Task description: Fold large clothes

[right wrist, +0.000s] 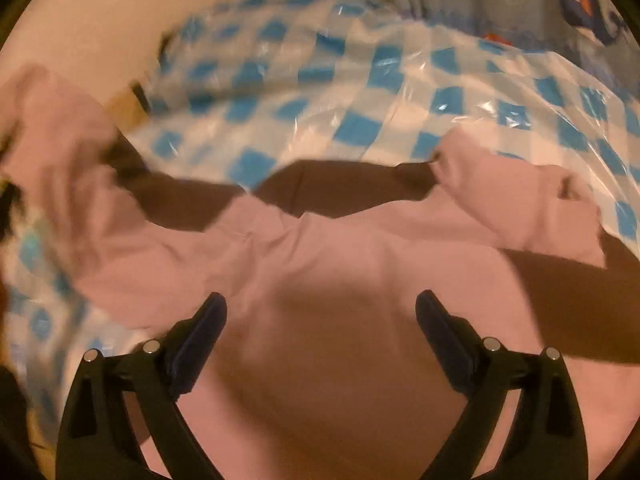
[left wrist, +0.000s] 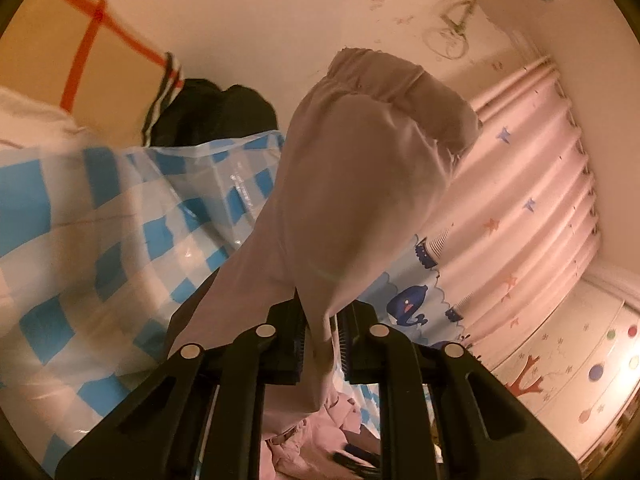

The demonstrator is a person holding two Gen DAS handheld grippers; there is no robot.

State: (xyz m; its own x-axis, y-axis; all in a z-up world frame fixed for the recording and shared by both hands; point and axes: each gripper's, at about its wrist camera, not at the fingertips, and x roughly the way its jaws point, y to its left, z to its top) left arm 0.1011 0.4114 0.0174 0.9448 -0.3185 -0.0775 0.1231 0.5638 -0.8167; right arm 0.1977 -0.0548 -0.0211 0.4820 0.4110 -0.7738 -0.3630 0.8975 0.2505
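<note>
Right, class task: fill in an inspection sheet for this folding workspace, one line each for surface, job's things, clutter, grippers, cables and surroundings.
Surface: blue-and-white checked plastic cover, creased and shiny.
Job's things: pink garment spread on the cover; one part lifted, hanging from the left gripper.
Clutter: dark clothing heaped behind the cover.
Grippers: left gripper shut on the pink garment; right gripper open above it, gripping nothing.
Cables: nothing seen.
Surroundings: pink curtain with stars and a whale print; decorated wall.
</note>
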